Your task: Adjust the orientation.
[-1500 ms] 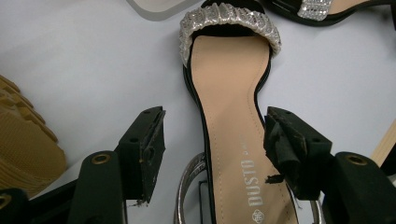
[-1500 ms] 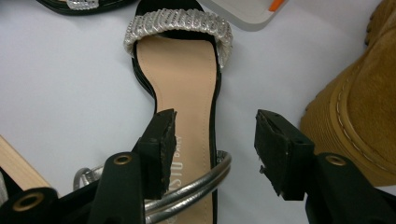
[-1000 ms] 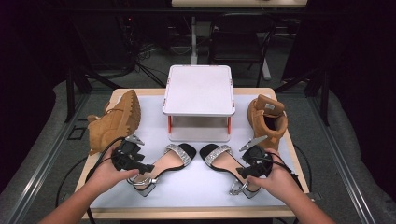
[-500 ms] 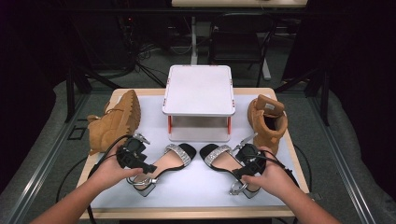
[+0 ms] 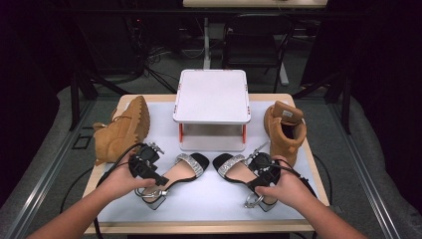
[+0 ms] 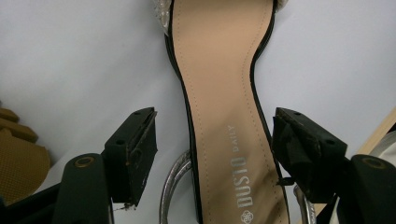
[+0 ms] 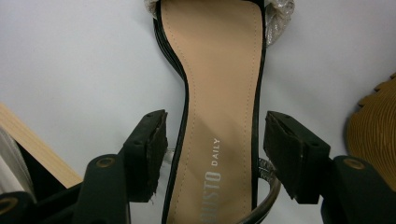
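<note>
Two black heeled sandals with silver toe straps lie side by side on the white mat. My left gripper straddles the heel end of the left sandal. In the left gripper view its jaws stand either side of the tan insole, and my left gripper is open, its pads clear of the shoe. My right gripper sits the same way over the right sandal. In the right gripper view small gaps separate both pads from the insole, so my right gripper is open. Both pairs of jaws have just been opening.
A white raised stand sits at the back centre of the mat. A tan boot lies on its side at the left. Another tan boot stands upright at the right. The table's wooden edges run close by both hands.
Both hands have kept their places at the sandals' heels. The right gripper has shifted slightly toward the far side. The sandals and boots lie where they were.
</note>
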### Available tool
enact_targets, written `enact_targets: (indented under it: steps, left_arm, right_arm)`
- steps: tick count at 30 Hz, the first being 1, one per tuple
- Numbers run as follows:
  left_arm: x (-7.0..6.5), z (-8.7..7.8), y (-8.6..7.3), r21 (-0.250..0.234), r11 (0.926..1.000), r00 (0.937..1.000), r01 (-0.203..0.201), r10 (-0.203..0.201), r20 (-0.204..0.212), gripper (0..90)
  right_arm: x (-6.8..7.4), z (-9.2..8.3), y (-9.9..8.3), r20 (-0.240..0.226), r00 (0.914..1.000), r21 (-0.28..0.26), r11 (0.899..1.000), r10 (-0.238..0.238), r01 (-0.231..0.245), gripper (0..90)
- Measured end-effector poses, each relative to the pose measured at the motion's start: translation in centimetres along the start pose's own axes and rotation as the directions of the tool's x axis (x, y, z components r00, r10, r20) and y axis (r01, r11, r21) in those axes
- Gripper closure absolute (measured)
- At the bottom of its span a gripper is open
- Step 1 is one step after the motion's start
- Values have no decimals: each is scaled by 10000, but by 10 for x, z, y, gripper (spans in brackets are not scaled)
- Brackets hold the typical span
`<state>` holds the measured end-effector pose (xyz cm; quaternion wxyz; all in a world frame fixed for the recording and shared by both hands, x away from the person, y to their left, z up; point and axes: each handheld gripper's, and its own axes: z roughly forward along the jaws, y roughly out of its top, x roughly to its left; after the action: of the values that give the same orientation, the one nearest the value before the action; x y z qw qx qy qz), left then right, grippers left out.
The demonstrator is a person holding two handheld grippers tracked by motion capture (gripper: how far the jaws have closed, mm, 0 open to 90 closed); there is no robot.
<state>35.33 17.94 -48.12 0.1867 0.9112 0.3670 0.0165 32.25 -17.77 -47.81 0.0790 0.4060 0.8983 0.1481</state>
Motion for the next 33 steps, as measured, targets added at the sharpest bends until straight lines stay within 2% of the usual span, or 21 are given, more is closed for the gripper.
enact_targets:
  steps: [4,6,10,11,12,14,16,18,27,31,33]
  left_arm:
    - [-2,3,2,267,9996,10000,-1,3,-58,296]
    - [-4,8,4,582,9983,9999,22,-15,-129,296]
    - [-8,14,7,934,9956,9995,-30,59,-311,296]
    - [-11,17,9,1074,9942,9993,-42,82,-368,295]
    - [-11,17,10,1129,9936,9991,-28,76,-417,298]
    - [-12,17,13,1188,9929,9993,21,23,-368,298]
    - [-13,19,15,1318,9913,9996,52,-16,-275,297]
    - [-14,22,17,1431,9897,9998,72,-44,-196,298]
    - [-19,34,20,1847,9827,9991,108,-28,-434,296]
    - [-20,36,20,1854,9826,9990,91,-7,-456,297]
    - [-19,37,19,1827,9831,9991,109,-33,-420,298]
  right_arm:
    - [0,2,2,6,10000,203,9997,96,-96,377]
    - [0,3,2,-12,9998,226,9995,202,-202,372]
    - [1,4,2,21,9999,503,9987,114,-114,366]
    - [3,7,1,-1,9997,453,9986,258,-257,361]
    - [2,6,2,58,10000,702,9975,38,-42,361]
    - [2,7,2,65,10000,780,9969,-19,14,362]
    - [2,9,3,-55,9999,762,9970,131,-126,362]
    - [1,10,3,-11,10000,934,9956,45,-43,362]
    - [-2,13,4,-175,9989,957,9945,433,-415,362]
    - [-2,17,6,141,9996,1038,9942,253,-267,359]
    - [-2,20,7,144,9995,1101,9935,270,-284,359]
